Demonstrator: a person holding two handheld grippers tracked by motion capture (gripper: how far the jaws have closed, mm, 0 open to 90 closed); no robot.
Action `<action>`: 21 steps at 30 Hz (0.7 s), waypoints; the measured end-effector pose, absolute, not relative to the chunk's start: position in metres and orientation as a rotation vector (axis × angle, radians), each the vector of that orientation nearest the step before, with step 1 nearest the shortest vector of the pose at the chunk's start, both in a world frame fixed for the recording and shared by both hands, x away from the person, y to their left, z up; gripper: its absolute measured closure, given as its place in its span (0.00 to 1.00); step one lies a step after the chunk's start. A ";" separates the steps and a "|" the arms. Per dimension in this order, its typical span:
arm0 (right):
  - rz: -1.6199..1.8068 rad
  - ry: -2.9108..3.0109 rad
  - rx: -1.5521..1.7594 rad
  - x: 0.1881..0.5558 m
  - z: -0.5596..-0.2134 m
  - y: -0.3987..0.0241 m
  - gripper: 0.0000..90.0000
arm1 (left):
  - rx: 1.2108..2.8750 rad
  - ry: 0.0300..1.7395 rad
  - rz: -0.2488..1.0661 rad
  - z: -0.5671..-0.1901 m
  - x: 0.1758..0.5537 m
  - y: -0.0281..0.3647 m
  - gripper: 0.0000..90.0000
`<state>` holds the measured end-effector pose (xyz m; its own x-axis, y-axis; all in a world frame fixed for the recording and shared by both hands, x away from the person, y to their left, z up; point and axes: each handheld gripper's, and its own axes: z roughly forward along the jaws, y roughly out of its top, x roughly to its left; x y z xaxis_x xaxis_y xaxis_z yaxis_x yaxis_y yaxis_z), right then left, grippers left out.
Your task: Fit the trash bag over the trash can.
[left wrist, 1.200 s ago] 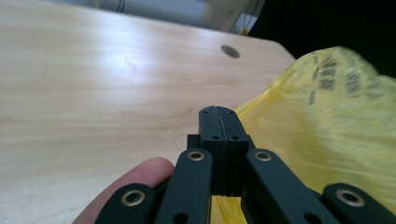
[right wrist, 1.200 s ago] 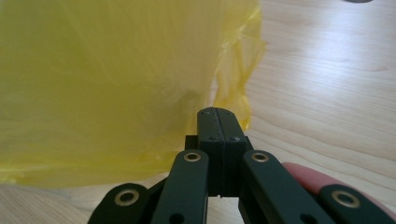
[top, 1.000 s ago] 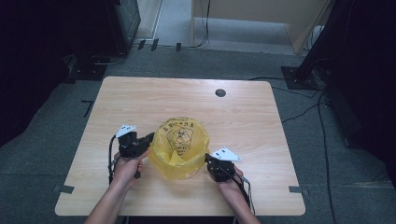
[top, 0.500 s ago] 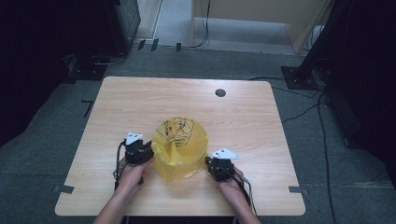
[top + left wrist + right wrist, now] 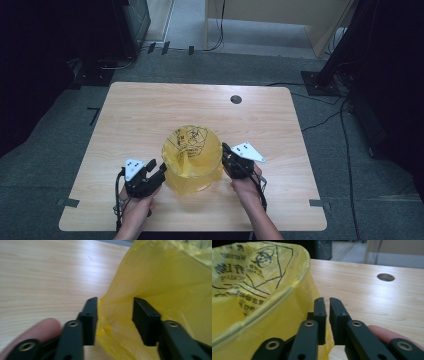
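**A:** Left hand [image 5: 134, 207] coming in from the near edge, forearm angled a bit inward, holding the left gripper [image 5: 152, 172] aimed right and far, at the near-left side of the yellow bag [image 5: 192, 157]. Jaws spread wide in the left gripper view, loose plastic bunched between them, touching the left jaw, not clamped.

**B:** And the right hand [image 5: 246, 185]?

**A:** Same deal, mirrored. In from the near edge, right gripper [image 5: 227, 155] pushed up against the bag's right side. Jaws nearly pressed together, thin slit left, with a fold of yellow film at their base. Can't tell if actually pinched.

**B:** Where's the bag sitting?

**A:** On the wooden table [image 5: 150, 115], near-centre, between the two grippers. Standing open, mouth up, black biohazard print [image 5: 265, 256] on the far inner wall.

**B:** Counts?

**A:** One bag, two grippers, two hands, one table. Also one round hole [image 5: 236, 99] in the tabletop, far right of the bag, well apart from it.
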<state>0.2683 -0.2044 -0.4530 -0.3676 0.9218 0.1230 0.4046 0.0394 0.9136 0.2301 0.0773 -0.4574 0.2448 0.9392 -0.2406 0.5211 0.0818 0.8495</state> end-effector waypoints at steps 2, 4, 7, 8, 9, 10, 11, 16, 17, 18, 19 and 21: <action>1.288 1.803 1.344 0.268 -0.455 -0.198 1.00 | 1.571 1.425 0.586 -0.462 0.232 0.071 0.73; 1.278 1.820 1.358 0.267 -0.462 -0.197 1.00 | 1.580 1.436 0.610 -0.467 0.235 0.066 0.85; 1.242 1.877 1.365 0.263 -0.478 -0.194 1.00 | 1.617 1.470 0.658 -0.479 0.243 0.057 1.00; 1.225 1.899 1.373 0.262 -0.485 -0.193 1.00 | 1.622 1.474 0.664 -0.482 0.245 0.056 1.00; 1.208 1.913 1.369 0.261 -0.489 -0.193 1.00 | 1.628 1.482 0.660 -0.486 0.249 0.055 1.00; 1.196 1.926 1.378 0.260 -0.493 -0.192 1.00 | 1.639 1.486 0.649 -0.489 0.253 0.056 1.00; 1.185 1.942 1.386 0.260 -0.496 -0.192 1.00 | 1.653 1.486 0.647 -0.492 0.258 0.057 1.00; 1.126 1.999 1.382 0.257 -0.496 -0.197 1.00 | 1.593 1.560 0.579 -0.489 0.267 0.084 0.79; 1.136 1.964 1.399 0.258 -0.491 -0.203 1.00 | 1.567 1.559 0.576 -0.484 0.262 0.089 0.79; 1.148 1.923 1.414 0.260 -0.485 -0.210 1.00 | 1.543 1.553 0.581 -0.479 0.255 0.092 0.77; 1.157 1.879 1.429 0.264 -0.478 -0.217 1.00 | 1.524 1.548 0.572 -0.474 0.249 0.094 0.77; 1.182 1.813 1.433 0.274 -0.464 -0.224 1.00 | 1.484 1.538 0.566 -0.464 0.240 0.091 0.76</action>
